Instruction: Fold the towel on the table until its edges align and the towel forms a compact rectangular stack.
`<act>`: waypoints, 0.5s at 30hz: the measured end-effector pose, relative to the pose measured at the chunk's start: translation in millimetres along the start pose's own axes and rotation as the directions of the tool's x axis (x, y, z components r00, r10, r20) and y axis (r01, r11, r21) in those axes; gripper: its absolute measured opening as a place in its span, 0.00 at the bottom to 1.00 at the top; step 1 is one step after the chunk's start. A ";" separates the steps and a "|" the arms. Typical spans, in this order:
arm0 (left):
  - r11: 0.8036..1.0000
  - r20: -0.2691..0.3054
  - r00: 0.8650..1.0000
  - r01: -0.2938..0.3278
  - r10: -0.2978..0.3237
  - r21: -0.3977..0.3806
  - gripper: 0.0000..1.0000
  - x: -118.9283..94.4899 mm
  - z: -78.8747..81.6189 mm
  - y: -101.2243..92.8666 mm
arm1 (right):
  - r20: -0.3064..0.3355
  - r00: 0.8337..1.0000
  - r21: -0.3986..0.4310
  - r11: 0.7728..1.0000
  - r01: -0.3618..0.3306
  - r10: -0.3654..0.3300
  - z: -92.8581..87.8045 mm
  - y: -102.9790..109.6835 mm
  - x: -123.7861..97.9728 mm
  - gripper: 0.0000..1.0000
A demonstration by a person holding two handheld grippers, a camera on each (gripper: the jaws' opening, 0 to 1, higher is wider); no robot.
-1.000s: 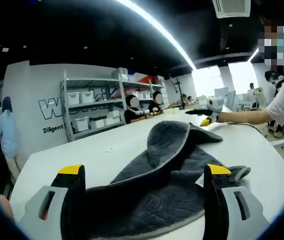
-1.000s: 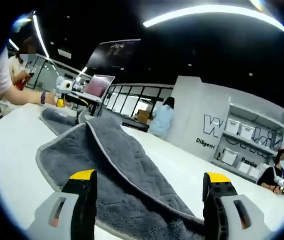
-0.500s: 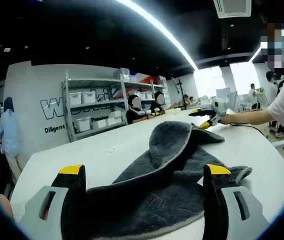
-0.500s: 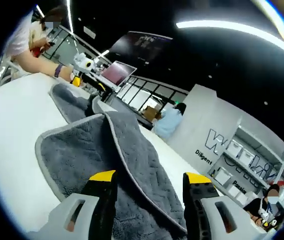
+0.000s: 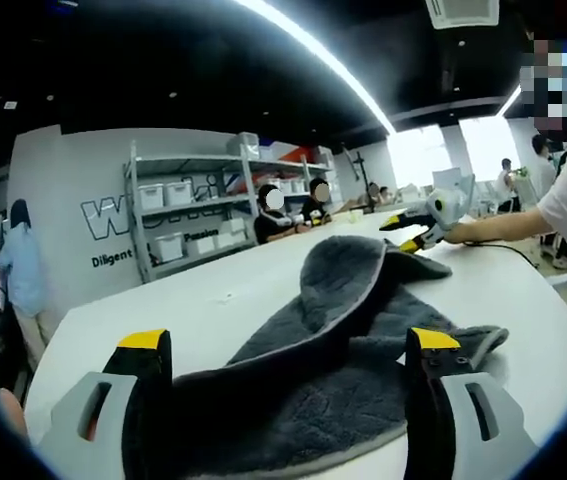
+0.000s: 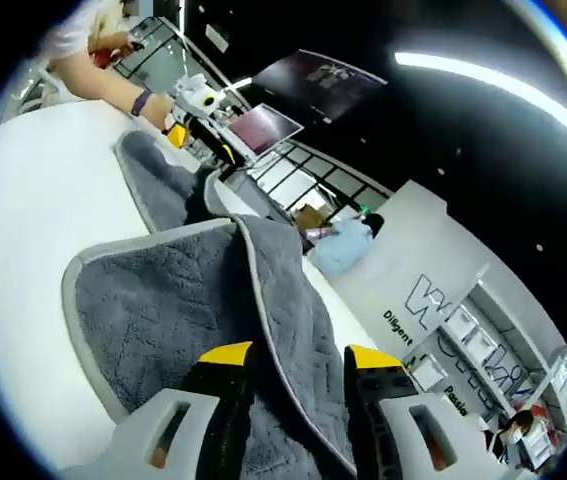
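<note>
The tabletop [image 5: 213, 300] lies bare and white on both sides of the towel [image 5: 343, 340], giving open room along its long edges. The towel itself is humped, one fold rising in a rounded ridge mid-cloth, a bump in any low pass. At its far end the right gripper [image 5: 413, 232] and the person's forearm [image 5: 503, 228] block approach from that side.

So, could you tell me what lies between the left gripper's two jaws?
In the left gripper view, the grey towel lies between the left gripper's open jaws, bunched on the white table.
</note>
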State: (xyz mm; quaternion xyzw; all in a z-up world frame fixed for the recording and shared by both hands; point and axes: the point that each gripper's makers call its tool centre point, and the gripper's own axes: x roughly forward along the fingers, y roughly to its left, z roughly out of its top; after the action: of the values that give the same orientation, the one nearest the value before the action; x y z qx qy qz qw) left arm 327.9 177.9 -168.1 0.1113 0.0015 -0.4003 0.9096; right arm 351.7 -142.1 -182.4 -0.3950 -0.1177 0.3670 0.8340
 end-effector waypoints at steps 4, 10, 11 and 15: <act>1.000 0.005 1.000 0.002 -0.002 0.009 0.95 0.2 2.2 -1.4 | 0.008 1.000 -0.073 0.997 -0.001 0.001 9.3 5.7 4.2 0.29; 1.000 0.007 1.000 0.002 -0.002 0.016 0.95 0.0 4.6 -0.8 | 0.025 0.998 -0.088 0.995 -0.055 0.057 18.7 21.3 16.4 0.26; 1.000 0.009 1.000 0.001 -0.001 0.018 0.95 -0.2 5.2 -0.6 | 0.019 0.998 -0.098 0.993 -0.059 0.061 18.2 22.1 18.0 0.25; 1.000 0.005 1.000 -0.003 0.003 0.023 0.95 -0.8 4.8 0.1 | 0.025 0.997 -0.116 0.991 -0.072 0.076 23.9 27.1 26.1 0.22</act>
State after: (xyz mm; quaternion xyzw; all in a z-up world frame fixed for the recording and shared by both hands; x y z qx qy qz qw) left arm 327.0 177.6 -163.3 0.1205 -0.0054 -0.3994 0.9088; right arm 344.3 -98.7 -189.2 -0.4410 -0.1361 0.3960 0.7938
